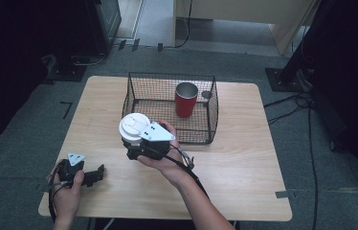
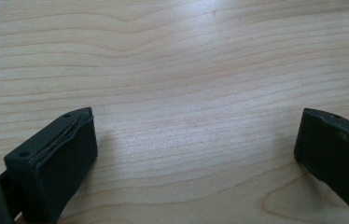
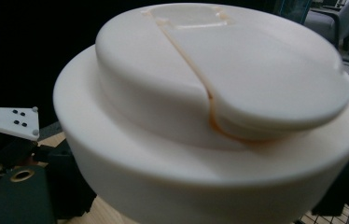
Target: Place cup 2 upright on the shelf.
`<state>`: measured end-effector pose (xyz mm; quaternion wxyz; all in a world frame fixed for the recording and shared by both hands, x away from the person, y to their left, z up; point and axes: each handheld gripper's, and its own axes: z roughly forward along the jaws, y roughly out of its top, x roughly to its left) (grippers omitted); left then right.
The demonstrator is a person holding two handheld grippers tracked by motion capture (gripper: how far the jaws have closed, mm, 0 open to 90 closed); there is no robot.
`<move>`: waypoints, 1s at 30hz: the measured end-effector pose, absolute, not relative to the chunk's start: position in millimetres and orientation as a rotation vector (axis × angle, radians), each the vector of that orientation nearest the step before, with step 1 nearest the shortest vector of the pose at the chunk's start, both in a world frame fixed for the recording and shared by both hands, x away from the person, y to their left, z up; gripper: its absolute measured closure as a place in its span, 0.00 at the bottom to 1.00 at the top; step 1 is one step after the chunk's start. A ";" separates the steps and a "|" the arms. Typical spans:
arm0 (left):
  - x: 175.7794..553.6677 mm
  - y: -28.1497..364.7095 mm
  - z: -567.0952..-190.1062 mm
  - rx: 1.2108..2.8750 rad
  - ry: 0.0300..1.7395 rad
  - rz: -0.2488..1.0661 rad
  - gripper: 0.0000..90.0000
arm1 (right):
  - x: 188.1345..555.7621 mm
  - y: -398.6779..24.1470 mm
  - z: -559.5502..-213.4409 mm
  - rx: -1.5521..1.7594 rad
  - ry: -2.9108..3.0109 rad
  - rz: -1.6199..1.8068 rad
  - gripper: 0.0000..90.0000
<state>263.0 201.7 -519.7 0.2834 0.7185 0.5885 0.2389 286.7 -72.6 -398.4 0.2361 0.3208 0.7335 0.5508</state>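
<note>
A white cup with a white lid [image 1: 133, 127] is held off the table, just in front of the wire basket's near left corner. My right gripper [image 1: 130, 142] is shut on its lower body, with the hand coming in from the right. In the right gripper view the lidded cup [image 3: 210, 116] sits very close, and its lid shows a thin orange-stained seam. My left gripper [image 1: 98, 173] rests on the table at the front left, jaws pointing right. Its jaws stand wide open over bare wood in the left gripper view [image 2: 196, 154], with nothing between them.
A black wire basket [image 1: 167, 76] stands at the back middle of the wooden table [image 1: 244, 167]; a red cup [image 1: 185, 99] stands upright inside it. Cables and stand bases lie on the floor around the table.
</note>
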 end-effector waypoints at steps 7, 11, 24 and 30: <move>263.0 201.7 -519.6 1.924 1.576 0.638 0.00 | 287.3 -75.1 -388.2 0.860 1.975 1.532 0.18; 263.0 201.7 -519.6 1.925 1.576 0.638 0.00 | 288.3 -77.2 -382.3 0.856 1.957 1.536 0.18; 263.0 201.7 -519.6 1.925 1.576 0.638 0.00 | 294.9 -88.4 -360.9 0.852 1.895 1.551 0.18; 263.0 201.7 -519.6 1.924 1.576 0.638 0.00 | 298.8 -94.6 -352.8 0.857 1.872 1.545 0.18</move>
